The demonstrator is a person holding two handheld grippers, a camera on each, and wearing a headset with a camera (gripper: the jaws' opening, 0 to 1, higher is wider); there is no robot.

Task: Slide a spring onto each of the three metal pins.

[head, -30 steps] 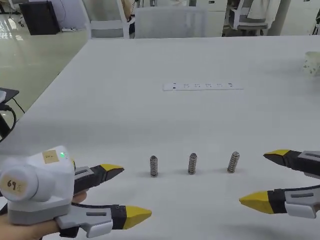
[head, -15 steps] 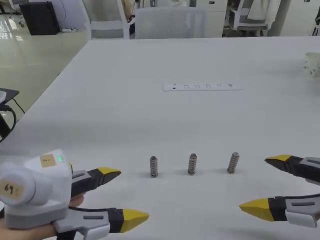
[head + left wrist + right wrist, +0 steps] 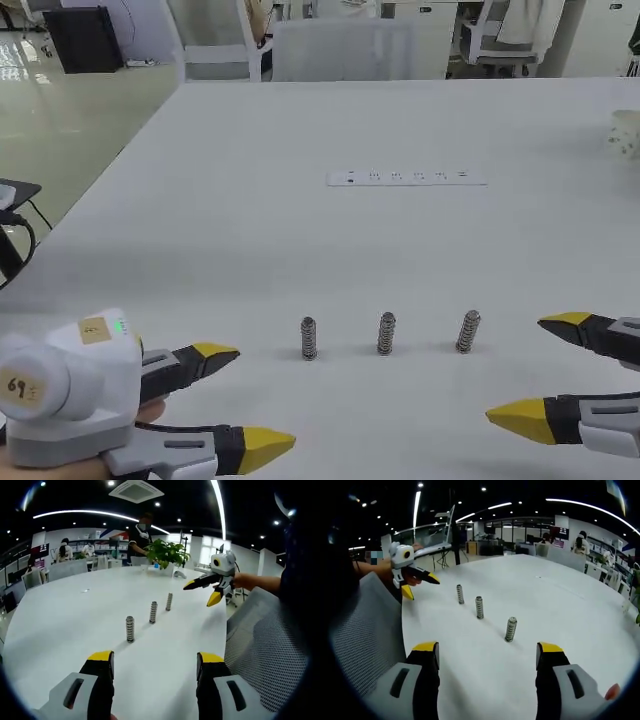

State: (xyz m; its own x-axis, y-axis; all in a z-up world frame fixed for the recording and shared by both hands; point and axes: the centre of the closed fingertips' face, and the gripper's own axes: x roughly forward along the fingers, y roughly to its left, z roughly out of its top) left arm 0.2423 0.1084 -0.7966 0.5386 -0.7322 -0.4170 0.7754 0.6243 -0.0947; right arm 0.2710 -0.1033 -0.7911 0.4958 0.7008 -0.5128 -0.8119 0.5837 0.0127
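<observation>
Three springs (image 3: 386, 333) stand in a row on the tabletop (image 3: 400, 250), with the left tongs (image 3: 262, 395) and right tongs (image 3: 516, 367) flanking them.
At the near left, the left tongs hover low with jaws apart and empty, pointing toward the row. The left spring (image 3: 308, 338), middle spring (image 3: 386, 333) and right spring (image 3: 468, 331) stand apart from one another, the right one leaning slightly. At the near right, the right tongs hover with jaws likewise spread and empty, clear of the right spring. A power strip (image 3: 405, 177) lies farther back.
</observation>
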